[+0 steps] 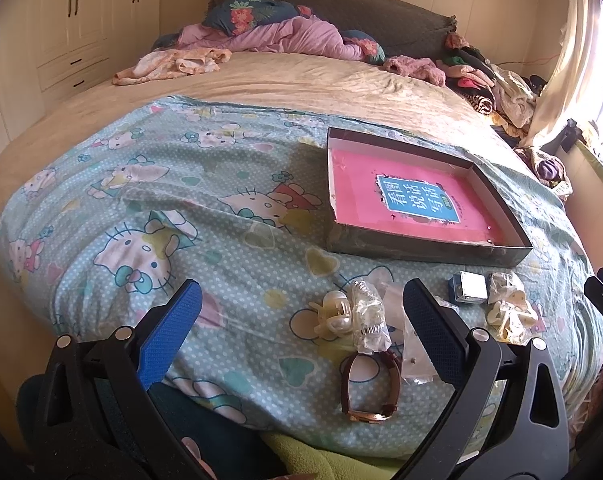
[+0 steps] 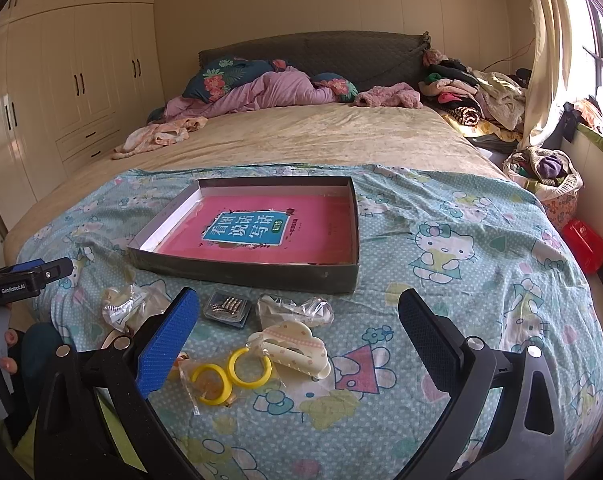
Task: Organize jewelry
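Left gripper (image 1: 301, 320) and right gripper (image 2: 297, 328) both gape, empty; jewelry lies loose at lower centre, before the tray (image 2: 245, 272); risk: the bagged yellow hoops (image 2: 229, 376) and watch (image 1: 371, 384) may slip on the soft quilt (image 2: 461, 280).

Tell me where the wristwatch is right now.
In the left wrist view the wristwatch lies on the cartoon-cat bedspread between the open left gripper fingers, just nearer the camera than the clear jewelry bag.
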{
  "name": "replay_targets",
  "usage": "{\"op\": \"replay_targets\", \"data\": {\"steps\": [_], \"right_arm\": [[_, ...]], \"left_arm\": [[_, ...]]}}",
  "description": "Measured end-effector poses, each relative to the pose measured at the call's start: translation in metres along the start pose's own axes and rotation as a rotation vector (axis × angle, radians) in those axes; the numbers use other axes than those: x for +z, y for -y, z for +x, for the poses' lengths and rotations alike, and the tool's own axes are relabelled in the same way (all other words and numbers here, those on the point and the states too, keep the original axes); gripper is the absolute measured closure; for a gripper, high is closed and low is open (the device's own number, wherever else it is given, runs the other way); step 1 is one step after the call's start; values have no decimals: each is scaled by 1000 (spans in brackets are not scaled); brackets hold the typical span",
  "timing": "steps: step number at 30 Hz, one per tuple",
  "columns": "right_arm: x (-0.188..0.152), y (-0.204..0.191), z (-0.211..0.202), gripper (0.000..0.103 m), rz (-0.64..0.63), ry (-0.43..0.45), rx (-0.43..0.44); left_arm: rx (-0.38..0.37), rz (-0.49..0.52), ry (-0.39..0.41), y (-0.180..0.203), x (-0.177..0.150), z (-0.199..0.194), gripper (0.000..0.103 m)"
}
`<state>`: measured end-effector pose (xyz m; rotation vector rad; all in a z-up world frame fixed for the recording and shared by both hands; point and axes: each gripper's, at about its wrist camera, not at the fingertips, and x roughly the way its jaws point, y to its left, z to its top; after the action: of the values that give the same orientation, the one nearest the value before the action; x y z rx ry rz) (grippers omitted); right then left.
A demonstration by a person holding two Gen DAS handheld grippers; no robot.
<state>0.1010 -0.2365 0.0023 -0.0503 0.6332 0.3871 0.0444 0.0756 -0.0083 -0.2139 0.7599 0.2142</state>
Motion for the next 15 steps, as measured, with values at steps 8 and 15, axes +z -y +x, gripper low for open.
{"op": "replay_targets", "data": {"steps": [8, 15], "right_arm": [[0, 0, 0, 4, 0, 0, 1], [0, 0, 0, 4, 2, -1, 1]], "left_arm": [[-13, 7, 7, 2, 0, -2, 9], [-12, -2, 2, 1, 0, -2, 9]]}}
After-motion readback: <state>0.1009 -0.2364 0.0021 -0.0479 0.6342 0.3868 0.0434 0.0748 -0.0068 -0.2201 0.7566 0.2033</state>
